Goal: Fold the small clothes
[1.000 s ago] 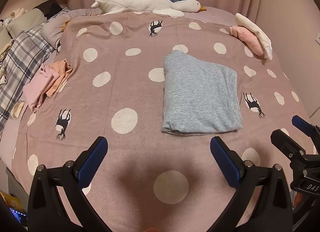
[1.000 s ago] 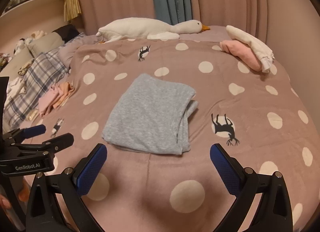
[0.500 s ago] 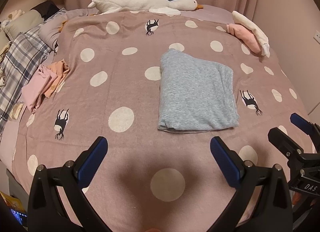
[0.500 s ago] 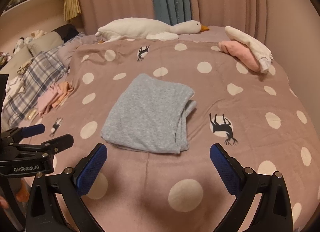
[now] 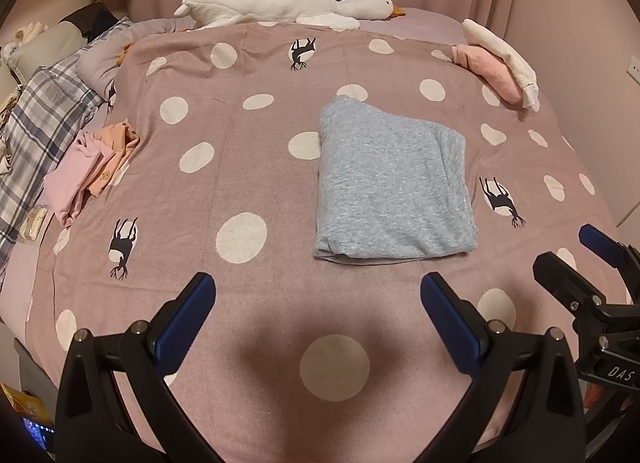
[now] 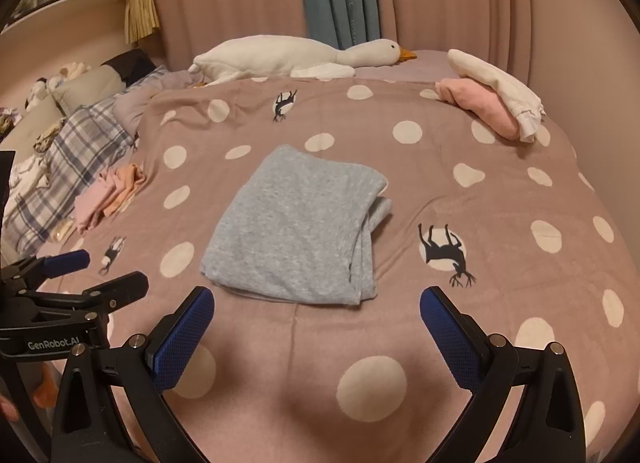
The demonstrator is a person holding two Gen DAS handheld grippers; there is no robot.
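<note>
A grey garment (image 5: 392, 187) lies folded into a flat rectangle on the dotted pink bedspread (image 5: 240, 167); it also shows in the right wrist view (image 6: 304, 223). My left gripper (image 5: 318, 303) is open and empty, hovering over the bedspread near the front edge, short of the garment. My right gripper (image 6: 316, 317) is open and empty, just in front of the garment's near edge. Each gripper appears at the side of the other's view: the right one (image 5: 592, 259), the left one (image 6: 80, 275).
A small pile of pink and orange clothes (image 5: 92, 167) lies at the bed's left. Folded pink and white clothes (image 5: 500, 63) sit at the back right. A white plush goose (image 5: 288, 3) lies along the back. A plaid blanket (image 5: 36, 131) and pillows are at the far left.
Both grippers have drawn back a little from the folded grey garment and stay open. The garment has not moved.
</note>
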